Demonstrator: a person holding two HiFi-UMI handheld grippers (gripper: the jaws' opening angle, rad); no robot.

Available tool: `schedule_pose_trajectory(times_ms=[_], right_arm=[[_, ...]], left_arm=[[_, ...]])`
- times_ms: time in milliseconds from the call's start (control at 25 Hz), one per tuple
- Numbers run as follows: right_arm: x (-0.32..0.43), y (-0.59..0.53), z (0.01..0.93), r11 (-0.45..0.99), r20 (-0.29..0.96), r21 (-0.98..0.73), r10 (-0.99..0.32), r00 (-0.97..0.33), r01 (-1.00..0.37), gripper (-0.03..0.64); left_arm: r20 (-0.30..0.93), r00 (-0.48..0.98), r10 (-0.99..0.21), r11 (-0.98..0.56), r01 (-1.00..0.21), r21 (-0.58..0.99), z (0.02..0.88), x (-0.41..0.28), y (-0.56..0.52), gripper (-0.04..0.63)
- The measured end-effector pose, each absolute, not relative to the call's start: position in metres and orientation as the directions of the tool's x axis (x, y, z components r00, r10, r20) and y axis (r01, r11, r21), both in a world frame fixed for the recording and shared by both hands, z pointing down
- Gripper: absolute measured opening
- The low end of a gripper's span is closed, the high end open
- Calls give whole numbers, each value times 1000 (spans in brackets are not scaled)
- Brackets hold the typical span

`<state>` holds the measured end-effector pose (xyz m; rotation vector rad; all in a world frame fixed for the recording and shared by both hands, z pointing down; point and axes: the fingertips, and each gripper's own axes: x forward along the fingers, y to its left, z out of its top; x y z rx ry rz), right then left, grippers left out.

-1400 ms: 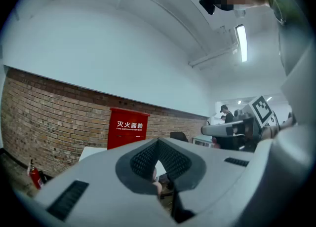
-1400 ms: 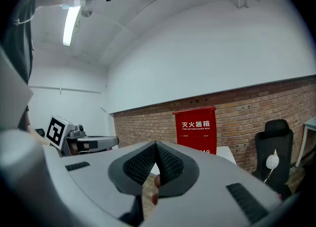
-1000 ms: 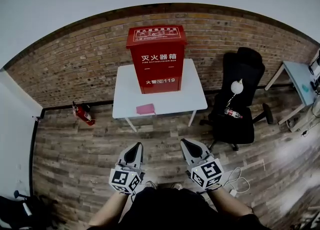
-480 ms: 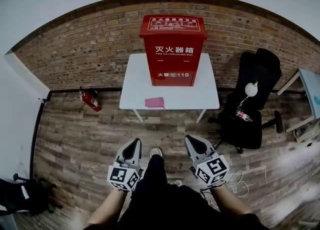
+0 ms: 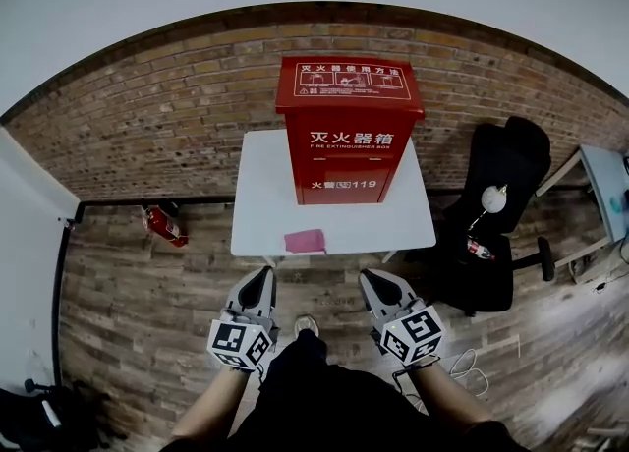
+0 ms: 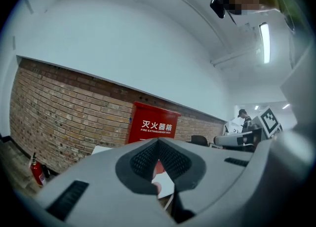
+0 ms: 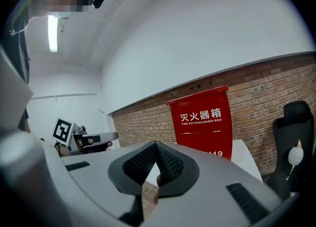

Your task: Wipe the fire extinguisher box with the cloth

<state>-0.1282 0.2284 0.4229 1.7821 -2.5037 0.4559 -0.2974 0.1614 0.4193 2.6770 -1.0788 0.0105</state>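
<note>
The red fire extinguisher box (image 5: 349, 131) stands upright at the back of a small white table (image 5: 260, 214) against the brick wall. A pink cloth (image 5: 305, 241) lies flat at the table's front edge, in front of the box. My left gripper (image 5: 261, 277) and right gripper (image 5: 371, 280) are held side by side just short of that edge, both shut and empty. In the left gripper view the box (image 6: 150, 126) rises beyond the closed left gripper (image 6: 158, 143). The right gripper view shows the box (image 7: 203, 122) ahead and to the right of the closed right gripper (image 7: 155, 145).
A small red fire extinguisher (image 5: 162, 225) lies on the wooden floor left of the table. A black office chair (image 5: 496, 214) with a bottle on its seat stands to the right. A pale desk (image 5: 601, 175) lies further right. A white cable (image 5: 462, 362) trails on the floor.
The person has walked towards the table, so box, table and cloth sit closer and more centred. Both grippers travelled forward with the body and stayed shut.
</note>
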Motion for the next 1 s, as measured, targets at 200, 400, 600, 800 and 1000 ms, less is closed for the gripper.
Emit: schedule_pose_trajectory(times_ms=[200,400,600,800,1000], right_arm=[[-136,164,418,287,203,-237,-920,-336,-928,20],[-137,124,416,267,199,-252,-927,-319,-930,20],[-136,98,418,294,208,-236,-916,-344,-926,20],[-132,67,414,343,198,-240,-899,-392,-908,20],[-134,36,425,438,237,-198,-847,-476,-877,20]], left_arm=[[96,748,-657,-716,-658,234,412,-295,99,14],[121,767,-631,-738,-641,211,415,-296,63,14],[130,771,-623,-739,-635,224,419,-286,42,14],[150,755,-639,-725,-655,212,419,-277,29,14],[151,713,-685,-676,-699,234,426,-276,18,14]])
